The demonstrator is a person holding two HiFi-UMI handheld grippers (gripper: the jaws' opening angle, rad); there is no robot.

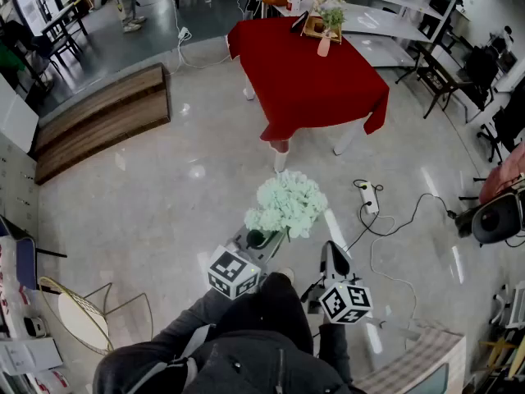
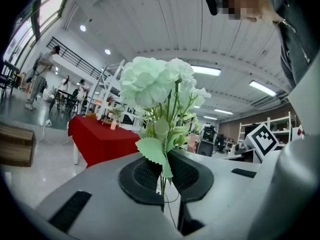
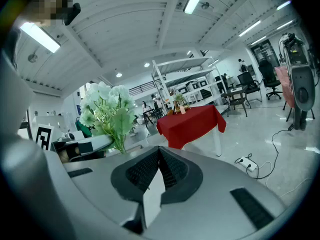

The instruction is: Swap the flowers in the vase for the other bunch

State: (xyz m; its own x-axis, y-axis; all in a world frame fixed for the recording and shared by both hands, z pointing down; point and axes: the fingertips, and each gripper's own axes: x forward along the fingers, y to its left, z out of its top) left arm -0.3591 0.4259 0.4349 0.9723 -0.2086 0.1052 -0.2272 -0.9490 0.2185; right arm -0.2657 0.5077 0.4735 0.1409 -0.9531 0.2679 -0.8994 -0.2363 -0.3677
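Observation:
My left gripper (image 2: 164,173) is shut on the thin stems of a pale green and white flower bunch (image 2: 159,83), which stands up over the jaws. In the head view the bunch (image 1: 287,205) sits just ahead of the left gripper (image 1: 261,239). My right gripper (image 3: 159,155) is shut with nothing in it, beside the left one (image 1: 330,253). Far ahead stands a table with a red cloth (image 1: 308,80). On it is a small pink vase (image 1: 324,44) holding green flowers, next to a basket (image 1: 316,26). The right gripper view shows the bunch (image 3: 107,111) and the red table (image 3: 192,124).
A power strip with cables (image 1: 369,197) lies on the shiny floor between me and the table. A wooden platform (image 1: 102,117) is at the left, white shelves (image 1: 385,23) stand behind the table, a wire chair (image 1: 82,314) is at the near left, and a black device (image 1: 496,217) at the right.

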